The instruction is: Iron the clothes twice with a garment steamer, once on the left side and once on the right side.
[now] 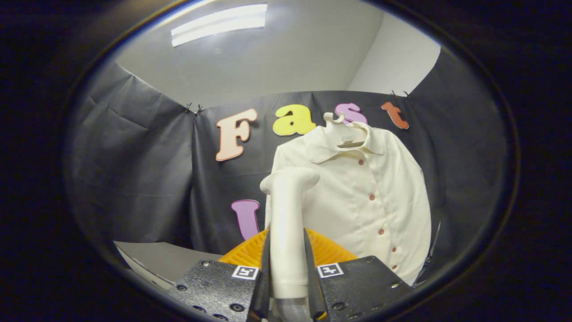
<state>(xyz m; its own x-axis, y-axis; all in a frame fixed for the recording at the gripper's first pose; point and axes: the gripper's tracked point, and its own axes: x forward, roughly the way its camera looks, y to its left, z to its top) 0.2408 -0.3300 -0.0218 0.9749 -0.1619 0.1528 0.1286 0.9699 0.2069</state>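
Holding steamer (pixel 288 223) | jaws clamped on its handle | shirt (pixel 357 197) hangs just beyond, head not touching yet | next: bring head to the shirt's left side

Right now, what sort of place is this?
Likely a staged recording booth: black cloth wall, a white shirt hung against it, ceiling light overhead. The gripper has its jaws shut on the steamer handle.

gripper (pixel 288 273) held upright, both fingers (pixel 264 268) clamped on the garment steamer handle (pixel 286 232) between them
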